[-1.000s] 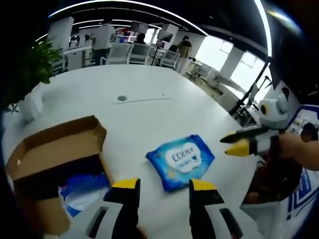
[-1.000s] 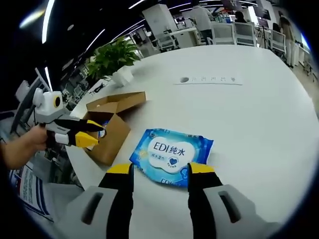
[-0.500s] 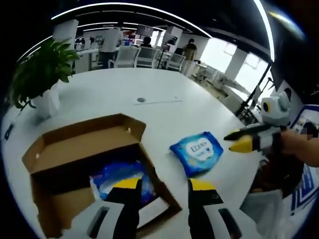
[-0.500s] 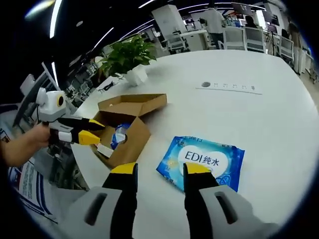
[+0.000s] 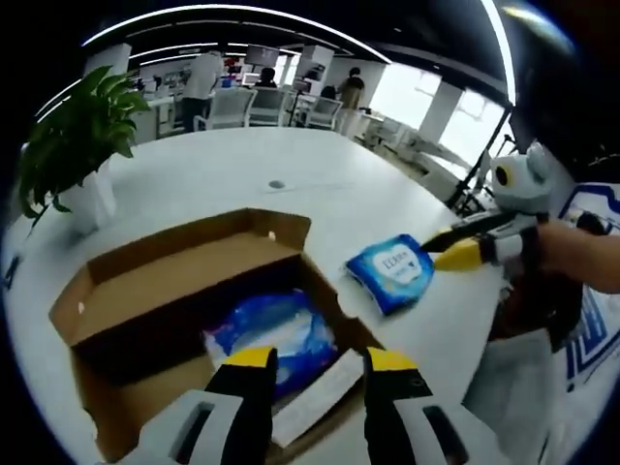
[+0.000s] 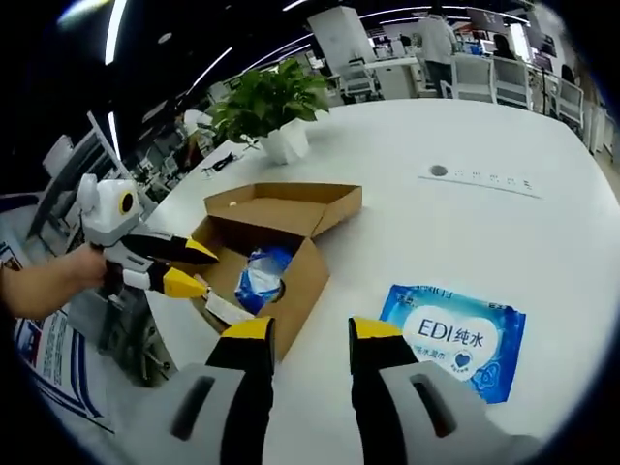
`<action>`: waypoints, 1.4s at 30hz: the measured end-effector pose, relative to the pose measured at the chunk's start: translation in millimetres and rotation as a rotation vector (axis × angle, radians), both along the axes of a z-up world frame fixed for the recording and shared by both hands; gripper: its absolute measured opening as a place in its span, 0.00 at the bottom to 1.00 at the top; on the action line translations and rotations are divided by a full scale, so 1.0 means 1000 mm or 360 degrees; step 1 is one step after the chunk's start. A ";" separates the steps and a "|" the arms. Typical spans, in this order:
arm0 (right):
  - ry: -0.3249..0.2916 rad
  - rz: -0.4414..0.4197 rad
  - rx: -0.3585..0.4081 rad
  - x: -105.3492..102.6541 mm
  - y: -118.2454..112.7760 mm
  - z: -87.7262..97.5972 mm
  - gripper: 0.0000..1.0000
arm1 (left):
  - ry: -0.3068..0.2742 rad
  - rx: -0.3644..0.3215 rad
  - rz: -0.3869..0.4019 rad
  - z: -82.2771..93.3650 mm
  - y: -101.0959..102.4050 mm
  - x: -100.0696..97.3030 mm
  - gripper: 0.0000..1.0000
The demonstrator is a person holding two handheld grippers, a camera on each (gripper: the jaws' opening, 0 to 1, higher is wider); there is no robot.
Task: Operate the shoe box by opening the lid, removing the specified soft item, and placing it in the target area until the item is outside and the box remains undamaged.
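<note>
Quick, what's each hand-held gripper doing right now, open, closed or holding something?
Left hand-held gripper: open, holding nothing, over the box.
Right hand-held gripper: open, holding nothing.

brown shoe box [image 5: 184,281], blue-and-white wipes pack [image 6: 455,337], white table [image 5: 223,174]

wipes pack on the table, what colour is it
Blue with a white panel printed "EDI", lying flat on the white table; the wipes pack shows best in the right gripper view.

Left gripper [image 5: 312,360] hangs with jaws parted, gripping nothing; right gripper [image 6: 309,332] likewise, its jaws apart. A hand [image 6: 44,283] holds the left one.
</note>
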State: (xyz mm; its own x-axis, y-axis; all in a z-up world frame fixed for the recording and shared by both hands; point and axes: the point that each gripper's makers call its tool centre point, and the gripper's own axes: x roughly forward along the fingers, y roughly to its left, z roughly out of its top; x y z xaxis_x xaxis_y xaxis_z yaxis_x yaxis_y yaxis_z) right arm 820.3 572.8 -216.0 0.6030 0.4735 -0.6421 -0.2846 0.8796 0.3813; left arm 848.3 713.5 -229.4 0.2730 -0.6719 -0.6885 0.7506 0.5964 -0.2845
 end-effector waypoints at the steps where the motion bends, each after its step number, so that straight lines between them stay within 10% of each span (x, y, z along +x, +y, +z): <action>1: 0.0000 0.0001 -0.0001 0.002 0.003 0.000 0.27 | 0.0001 -0.0002 -0.0004 0.000 0.002 0.001 0.36; 24: 0.0019 0.0117 -0.0046 0.034 0.067 -0.003 0.25 | -0.0019 -0.0161 -0.0392 -0.010 0.001 0.003 0.34; 42: 0.0020 0.0418 -0.0180 0.059 0.096 -0.021 0.22 | -0.0256 -0.0016 -0.0806 -0.025 -0.013 0.011 0.28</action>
State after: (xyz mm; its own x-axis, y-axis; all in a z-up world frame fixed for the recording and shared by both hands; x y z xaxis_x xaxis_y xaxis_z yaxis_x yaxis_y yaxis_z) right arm 879.1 668.7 -237.0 0.4607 0.5374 -0.7064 -0.5044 0.8134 0.2898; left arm 858.9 700.1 -254.8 0.0142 -0.7534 -0.6574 0.9784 0.1461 -0.1462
